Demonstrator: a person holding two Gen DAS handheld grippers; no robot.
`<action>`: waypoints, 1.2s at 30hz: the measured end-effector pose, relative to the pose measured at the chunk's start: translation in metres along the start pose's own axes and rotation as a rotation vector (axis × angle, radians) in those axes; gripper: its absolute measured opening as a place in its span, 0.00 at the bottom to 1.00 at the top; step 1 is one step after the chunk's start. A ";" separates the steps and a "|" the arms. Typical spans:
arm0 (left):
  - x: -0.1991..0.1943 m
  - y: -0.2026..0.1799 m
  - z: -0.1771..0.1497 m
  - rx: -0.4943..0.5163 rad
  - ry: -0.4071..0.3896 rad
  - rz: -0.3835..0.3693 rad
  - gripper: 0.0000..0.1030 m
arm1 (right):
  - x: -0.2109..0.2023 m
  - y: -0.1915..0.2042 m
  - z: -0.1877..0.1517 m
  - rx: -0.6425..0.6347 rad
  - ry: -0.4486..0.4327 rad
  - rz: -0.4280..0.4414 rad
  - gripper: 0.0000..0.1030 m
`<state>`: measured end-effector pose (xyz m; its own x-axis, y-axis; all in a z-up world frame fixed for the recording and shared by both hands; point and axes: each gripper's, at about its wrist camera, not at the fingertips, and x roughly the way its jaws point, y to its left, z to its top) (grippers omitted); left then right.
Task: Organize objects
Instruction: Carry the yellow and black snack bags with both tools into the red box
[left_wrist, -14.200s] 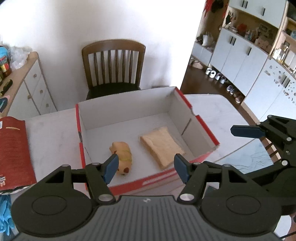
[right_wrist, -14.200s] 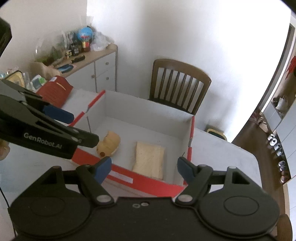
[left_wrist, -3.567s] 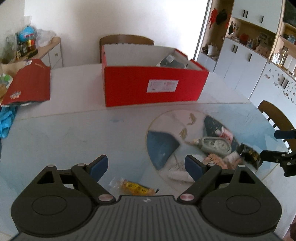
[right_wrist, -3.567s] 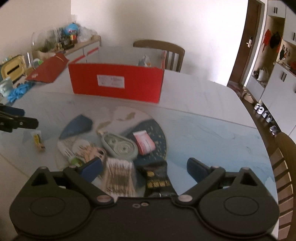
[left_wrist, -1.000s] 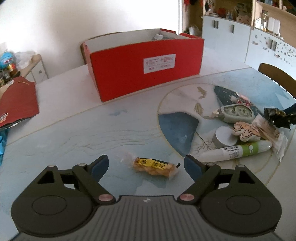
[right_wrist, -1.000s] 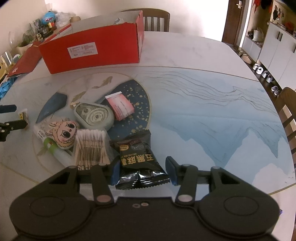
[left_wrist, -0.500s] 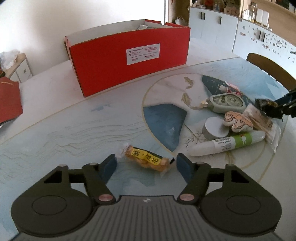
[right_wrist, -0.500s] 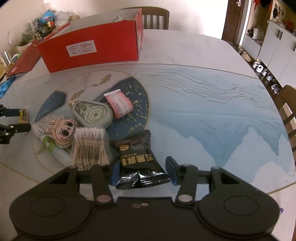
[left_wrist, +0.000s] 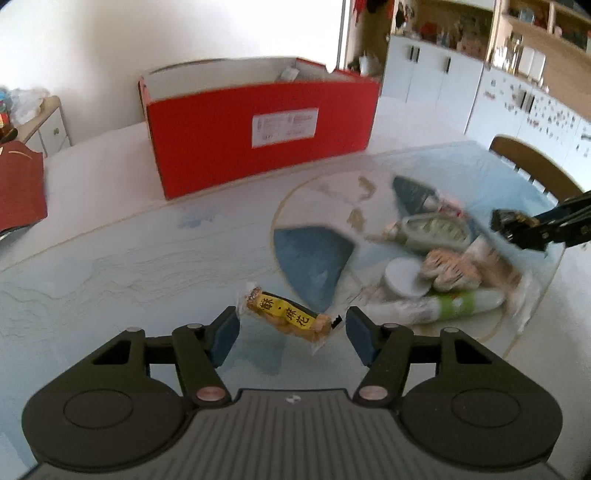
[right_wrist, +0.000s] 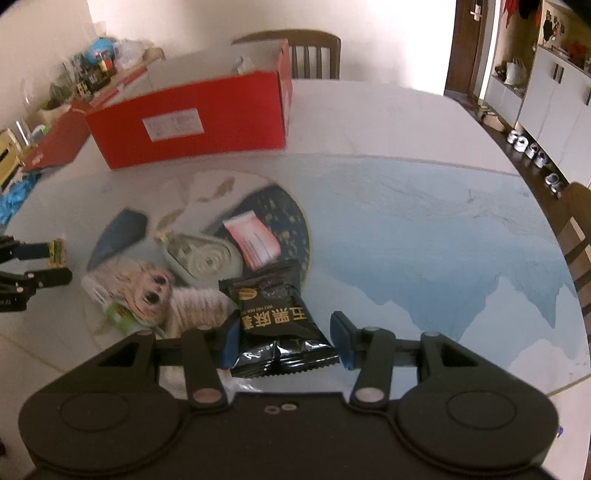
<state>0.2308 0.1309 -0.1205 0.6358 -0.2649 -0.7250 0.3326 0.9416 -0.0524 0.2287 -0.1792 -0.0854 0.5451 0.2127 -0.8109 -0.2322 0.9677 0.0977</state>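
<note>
My left gripper (left_wrist: 290, 330) is shut on a small yellow-labelled snack packet (left_wrist: 286, 314) and holds it above the table; the packet also shows in the right wrist view (right_wrist: 56, 253). My right gripper (right_wrist: 282, 341) is shut on a black snack packet (right_wrist: 277, 317), lifted off the pile. The red open box (left_wrist: 258, 125) stands behind on the table; it also shows in the right wrist view (right_wrist: 192, 122). On the table's round print lie a grey correction-tape case (right_wrist: 201, 256), a pink sachet (right_wrist: 253, 238), a cartoon-face item (right_wrist: 151, 286) and a green-white tube (left_wrist: 458, 302).
A red box lid (left_wrist: 18, 192) lies at the far left of the table. A wooden chair (right_wrist: 310, 51) stands behind the box, another chair (left_wrist: 532, 166) at the right edge. A sideboard with clutter (right_wrist: 96, 62) is by the wall.
Both grippers have lifted with their packets. The left jaws have closed from wide open onto the yellow packet, and the views have tilted up toward the red box.
</note>
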 end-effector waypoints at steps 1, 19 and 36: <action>-0.004 -0.002 0.003 -0.005 -0.009 -0.006 0.61 | -0.003 0.002 0.003 -0.003 -0.008 0.005 0.48; -0.034 -0.017 0.103 -0.003 -0.167 -0.066 0.61 | -0.042 0.043 0.109 -0.128 -0.199 0.071 0.48; -0.002 0.042 0.205 -0.031 -0.192 0.056 0.61 | -0.001 0.084 0.197 -0.238 -0.257 0.069 0.48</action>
<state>0.3863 0.1281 0.0193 0.7747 -0.2443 -0.5833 0.2738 0.9610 -0.0390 0.3674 -0.0719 0.0377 0.6995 0.3326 -0.6325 -0.4402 0.8978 -0.0147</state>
